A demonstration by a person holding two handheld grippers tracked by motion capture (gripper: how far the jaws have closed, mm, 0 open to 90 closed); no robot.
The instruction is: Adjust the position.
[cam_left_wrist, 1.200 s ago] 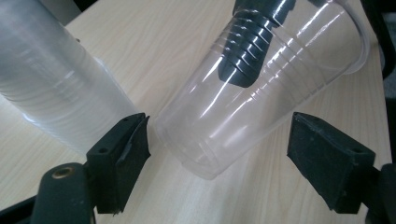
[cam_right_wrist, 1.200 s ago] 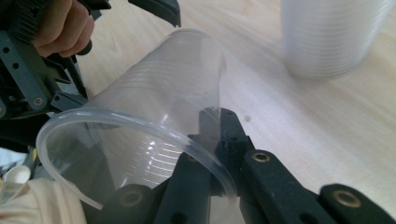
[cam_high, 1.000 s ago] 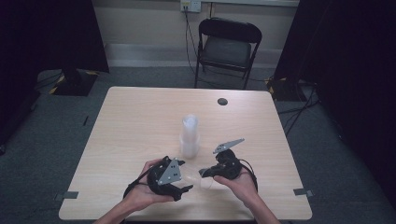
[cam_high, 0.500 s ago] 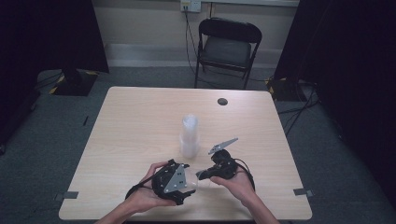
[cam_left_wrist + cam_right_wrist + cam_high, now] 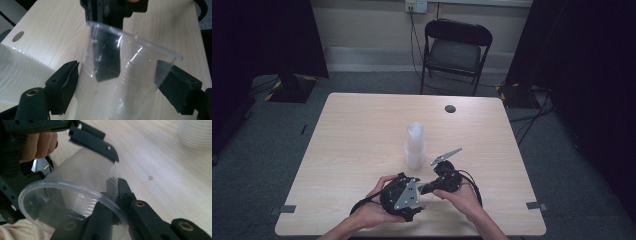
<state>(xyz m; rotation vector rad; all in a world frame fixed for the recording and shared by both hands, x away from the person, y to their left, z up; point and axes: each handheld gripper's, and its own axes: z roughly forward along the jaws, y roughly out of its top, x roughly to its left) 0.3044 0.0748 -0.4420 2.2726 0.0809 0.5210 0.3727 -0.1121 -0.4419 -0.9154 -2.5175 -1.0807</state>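
Together, both grippers hold one clear cup: left jaws clamp its sides, right jaws pinch its rim.

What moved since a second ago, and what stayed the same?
Both hands slid a little toward the table's near edge, the left gripper most. Both grippers still hold the clear cup: the left across its sides, the right gripper pinching its rim. The cup stack stayed put.
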